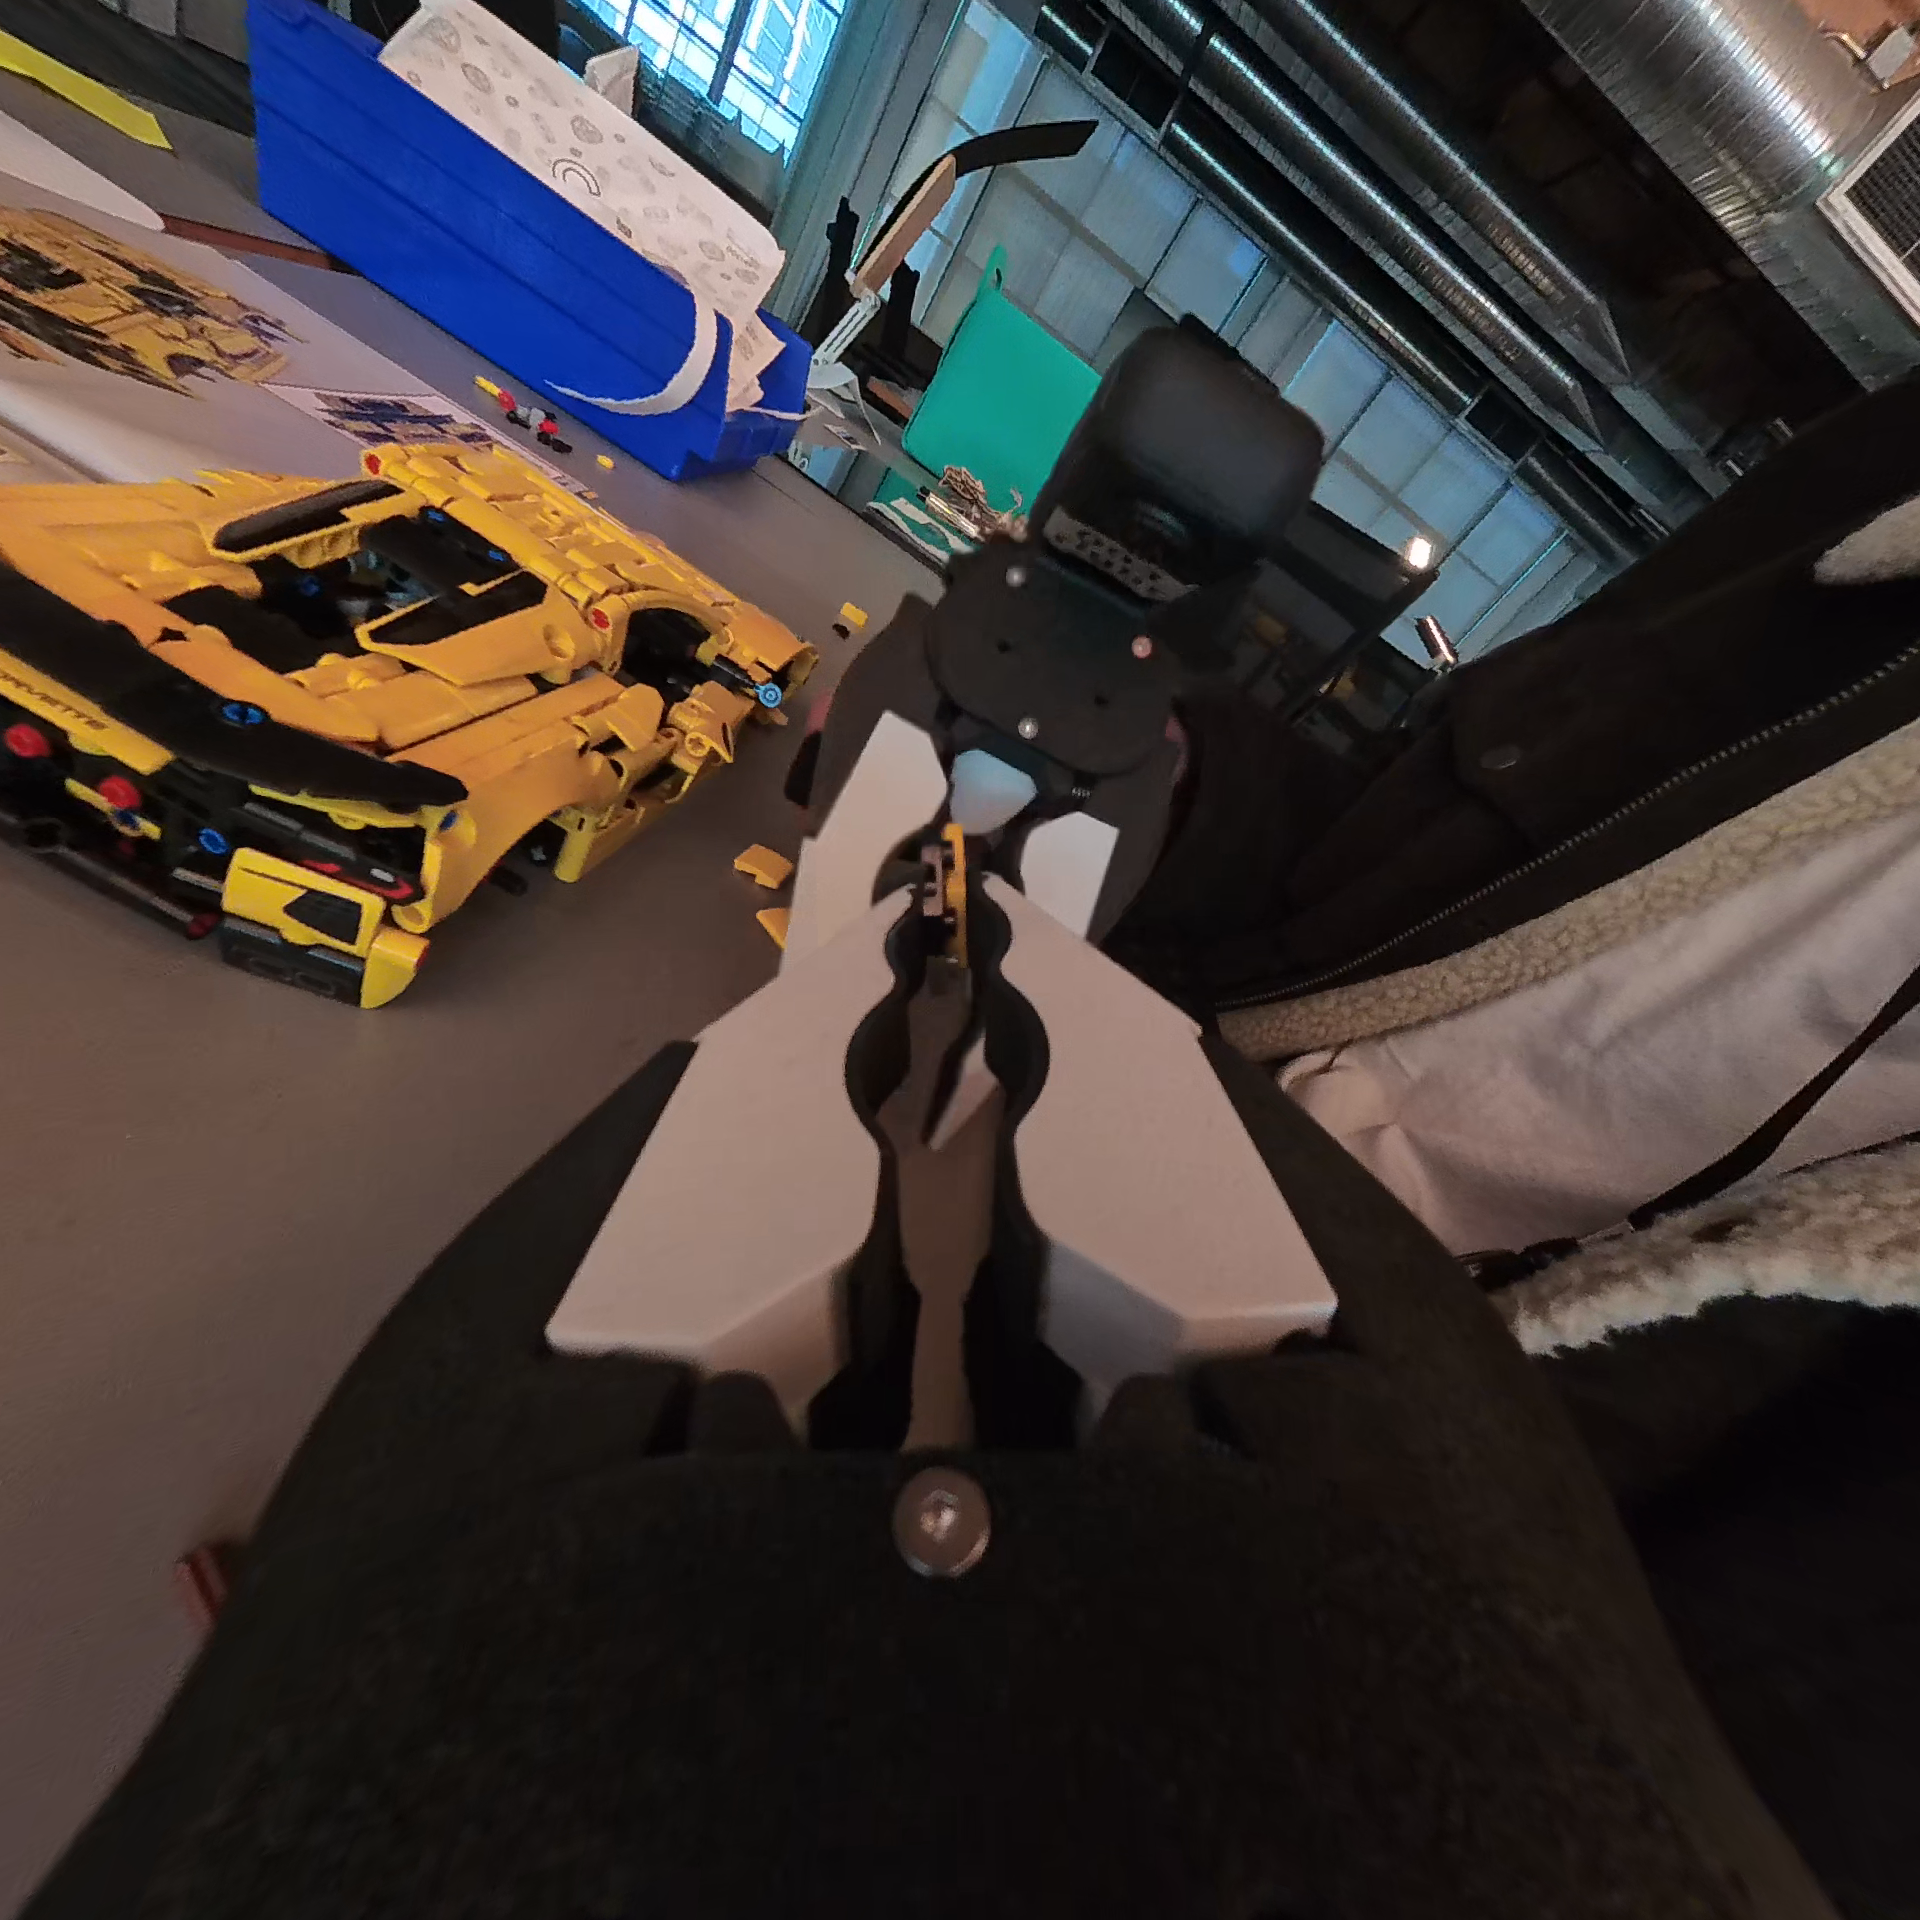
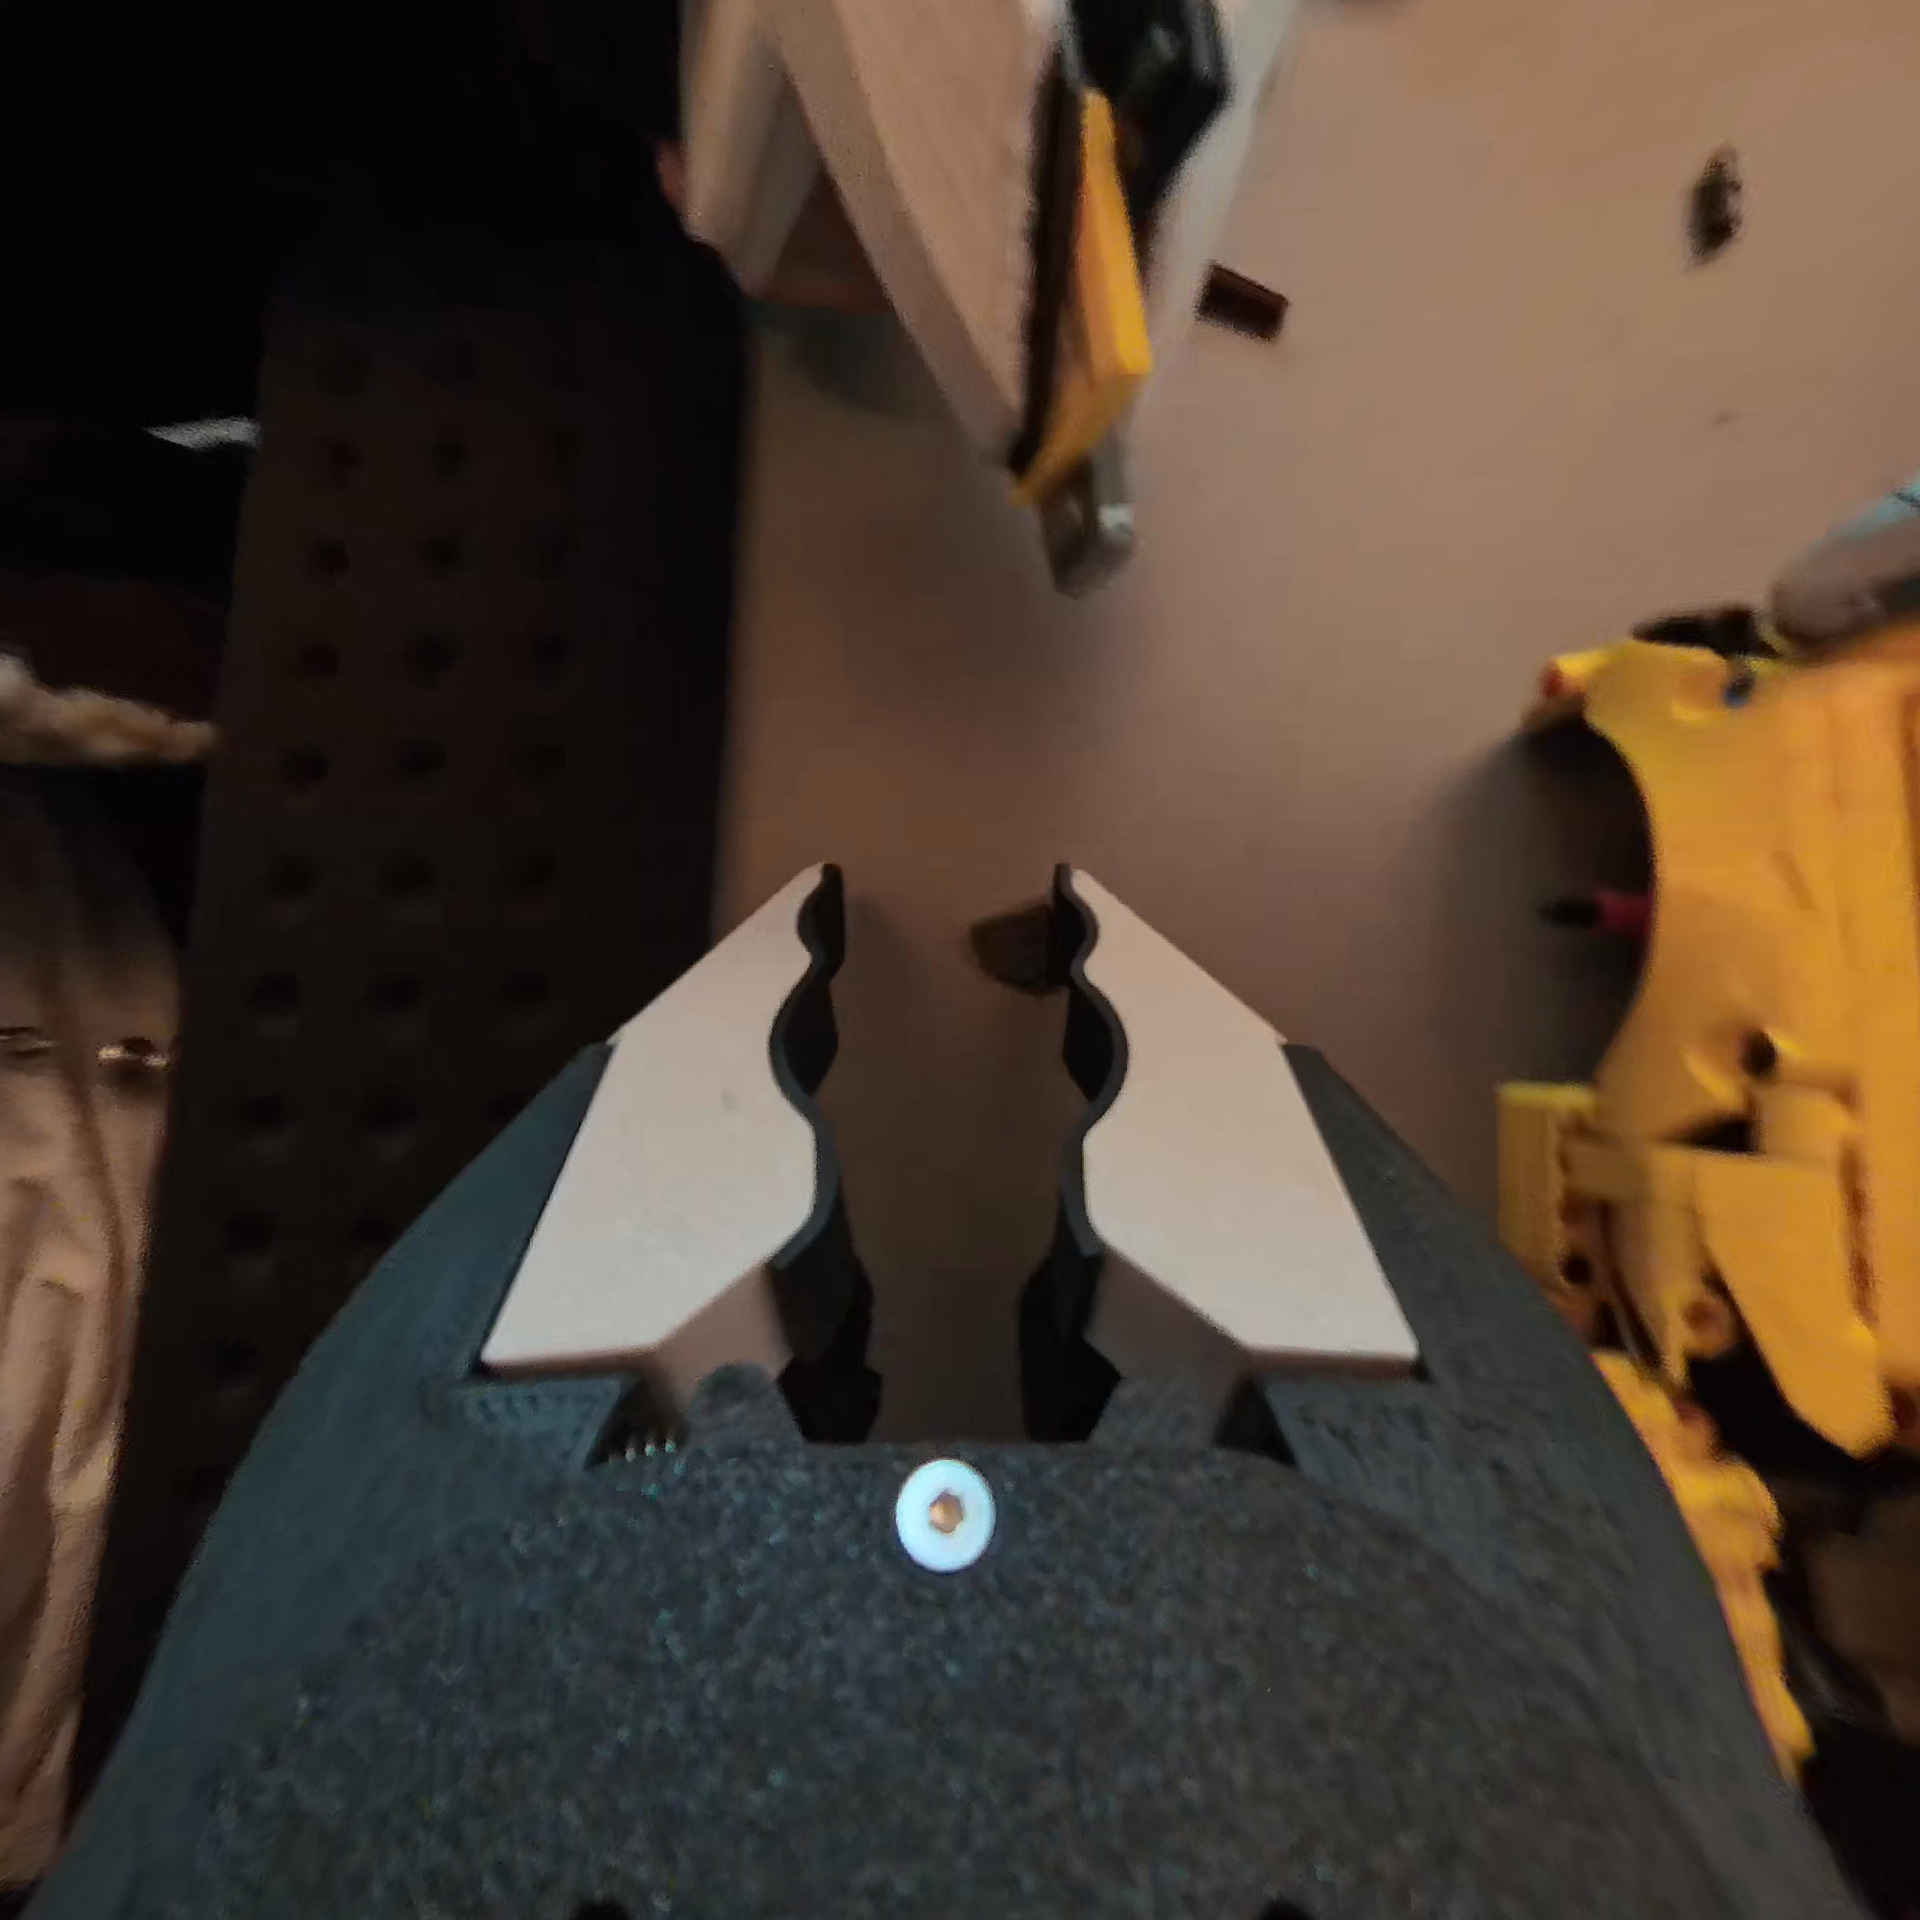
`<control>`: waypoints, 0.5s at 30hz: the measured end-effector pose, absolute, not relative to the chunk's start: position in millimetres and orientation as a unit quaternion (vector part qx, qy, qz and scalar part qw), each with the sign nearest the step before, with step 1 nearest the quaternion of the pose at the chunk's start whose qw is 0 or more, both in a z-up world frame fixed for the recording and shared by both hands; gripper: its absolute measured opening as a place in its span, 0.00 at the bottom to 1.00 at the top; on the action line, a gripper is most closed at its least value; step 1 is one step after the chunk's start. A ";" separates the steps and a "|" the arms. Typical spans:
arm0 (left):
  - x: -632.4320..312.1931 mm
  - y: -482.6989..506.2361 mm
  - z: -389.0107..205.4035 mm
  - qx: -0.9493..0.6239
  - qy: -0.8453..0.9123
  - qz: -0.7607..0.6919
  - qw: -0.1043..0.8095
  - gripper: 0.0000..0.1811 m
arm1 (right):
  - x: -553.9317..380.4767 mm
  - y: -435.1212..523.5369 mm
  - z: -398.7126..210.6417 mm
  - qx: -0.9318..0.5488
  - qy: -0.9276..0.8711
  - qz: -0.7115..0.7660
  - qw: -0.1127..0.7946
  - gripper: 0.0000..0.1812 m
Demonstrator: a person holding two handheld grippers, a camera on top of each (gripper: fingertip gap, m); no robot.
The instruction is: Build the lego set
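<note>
My left gripper [image 1: 948, 920] is shut on a small yellow and black lego piece [image 1: 953, 883] and holds it above the grey table [image 1: 312, 1195]. The right gripper faces it, its white fingers [image 1: 878, 800] standing either side of the piece. In the right wrist view my right gripper [image 2: 945, 878] is open and empty. The left gripper [image 2: 1055, 468] with the yellow piece [image 2: 1101, 291] shows above it, blurred. The large yellow lego car [image 1: 364, 675] stands on the table to the left. It also shows at the right edge of the right wrist view [image 2: 1714, 1039].
A blue bin [image 1: 499, 270] with paper in it stands behind the car, beside printed instruction pages [image 1: 125, 301]. Small loose pieces [image 1: 764, 862] lie by the car's front and by the bin [image 1: 530, 416]. A person's jacket [image 1: 1558, 935] fills the right. A dark perforated panel [image 2: 416, 831] is at left. There is about 9 centimeters between the tips of the two grippers.
</note>
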State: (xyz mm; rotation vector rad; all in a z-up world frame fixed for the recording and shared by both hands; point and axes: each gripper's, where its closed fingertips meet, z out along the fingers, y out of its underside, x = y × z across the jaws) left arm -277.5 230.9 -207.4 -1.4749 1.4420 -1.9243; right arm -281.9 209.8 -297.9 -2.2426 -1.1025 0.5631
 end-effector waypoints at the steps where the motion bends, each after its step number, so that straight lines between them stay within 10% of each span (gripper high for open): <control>1: -277.9 231.9 -206.6 -0.516 0.502 -0.675 0.162 0.03 | -288.0 206.6 -296.7 -0.833 -0.418 0.230 0.279 0.22; 15: -278.7 235.2 -204.9 -0.517 0.491 -0.682 0.163 0.03 | -283.1 212.5 -301.3 -0.844 -0.407 0.170 0.305 0.20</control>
